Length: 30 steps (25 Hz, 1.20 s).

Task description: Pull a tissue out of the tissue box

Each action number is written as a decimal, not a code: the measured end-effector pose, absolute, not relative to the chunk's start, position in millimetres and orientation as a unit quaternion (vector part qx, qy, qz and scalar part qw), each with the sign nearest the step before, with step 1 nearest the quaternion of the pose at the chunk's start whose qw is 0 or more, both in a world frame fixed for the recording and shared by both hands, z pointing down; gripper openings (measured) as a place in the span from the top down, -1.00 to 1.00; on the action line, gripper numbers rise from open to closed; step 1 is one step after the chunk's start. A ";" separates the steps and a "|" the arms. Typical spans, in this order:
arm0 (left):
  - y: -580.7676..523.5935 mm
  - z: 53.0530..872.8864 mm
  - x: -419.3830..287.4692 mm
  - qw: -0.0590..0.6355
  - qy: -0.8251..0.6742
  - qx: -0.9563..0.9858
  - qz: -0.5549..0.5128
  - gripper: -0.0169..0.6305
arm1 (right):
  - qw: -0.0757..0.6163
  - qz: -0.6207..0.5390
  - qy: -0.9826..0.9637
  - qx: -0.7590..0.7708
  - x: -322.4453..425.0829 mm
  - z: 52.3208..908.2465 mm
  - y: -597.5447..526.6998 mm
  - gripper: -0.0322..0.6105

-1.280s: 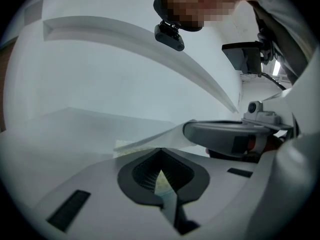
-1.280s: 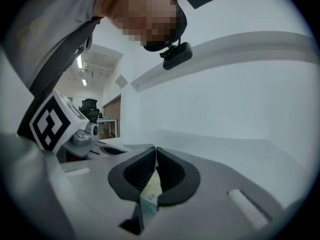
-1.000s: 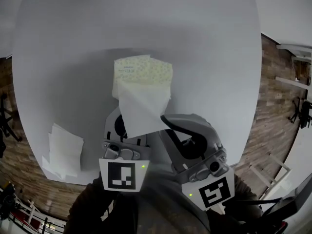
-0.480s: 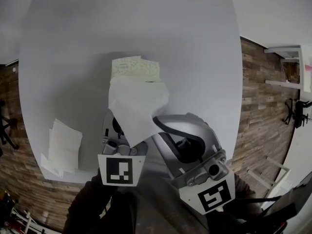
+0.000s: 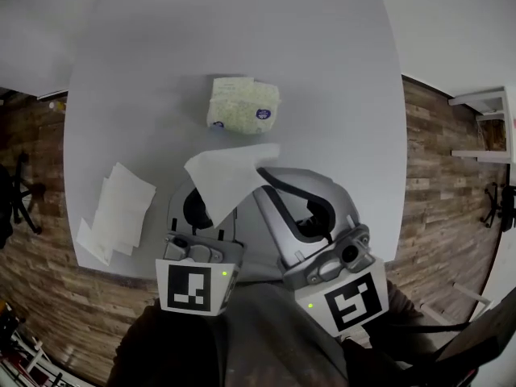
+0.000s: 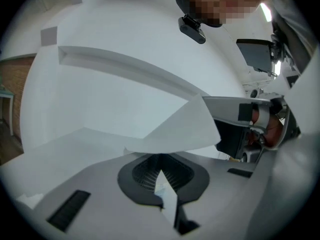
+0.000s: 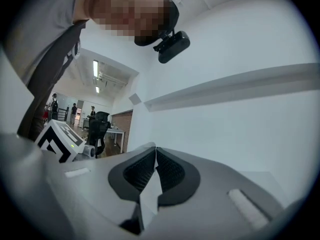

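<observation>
A pale patterned tissue box [image 5: 242, 105] lies on the white table [image 5: 339, 87], beyond both grippers. A white tissue [image 5: 226, 180] hangs in the air nearer me, clear of the box. My left gripper [image 5: 216, 222] is shut on its lower tip, and in the left gripper view the tissue [image 6: 175, 129] fans out above the closed left gripper [image 6: 159, 170]. My right gripper [image 5: 263, 172] is shut on the tissue's upper right corner. A white sliver shows between the closed pads of the right gripper [image 7: 154, 159] in its own view.
A loose pile of white tissues [image 5: 121, 212] lies near the table's left front edge. Wooden floor [image 5: 439, 160] surrounds the table. In the right gripper view a room with desks and people [image 7: 75, 111] shows far behind.
The tissue has come free of the box and now hangs apart from it. Both grippers have risen and drawn back towards me with it. The box stays on the table.
</observation>
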<state>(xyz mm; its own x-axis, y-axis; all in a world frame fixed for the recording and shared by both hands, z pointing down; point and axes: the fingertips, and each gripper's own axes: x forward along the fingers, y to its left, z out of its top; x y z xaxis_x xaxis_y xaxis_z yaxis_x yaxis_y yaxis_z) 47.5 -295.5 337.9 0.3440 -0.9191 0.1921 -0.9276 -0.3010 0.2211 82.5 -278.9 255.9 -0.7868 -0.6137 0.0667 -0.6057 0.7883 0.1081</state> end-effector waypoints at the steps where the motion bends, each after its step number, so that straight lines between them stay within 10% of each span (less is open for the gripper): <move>1: -285.1 330.9 43.0 0.141 -0.582 0.800 0.012 0.95 | 0.050 -0.038 -0.945 0.320 81.9 253.3 -271.6 0.89; 30: -99.8 268.4 -310.3 0.125 -0.755 0.643 -0.008 0.95 | 0.075 -0.011 -0.976 0.204 -240.5 274.4 -190.0 0.89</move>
<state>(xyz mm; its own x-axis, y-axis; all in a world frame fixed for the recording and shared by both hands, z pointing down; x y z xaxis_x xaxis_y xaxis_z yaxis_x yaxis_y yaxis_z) -310.3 -99.8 268.4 -0.1414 -0.9738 0.1780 -0.9697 0.1724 0.1731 -240.5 -190.0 274.4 -0.9053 -0.4002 0.1426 -0.3969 0.9164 0.0516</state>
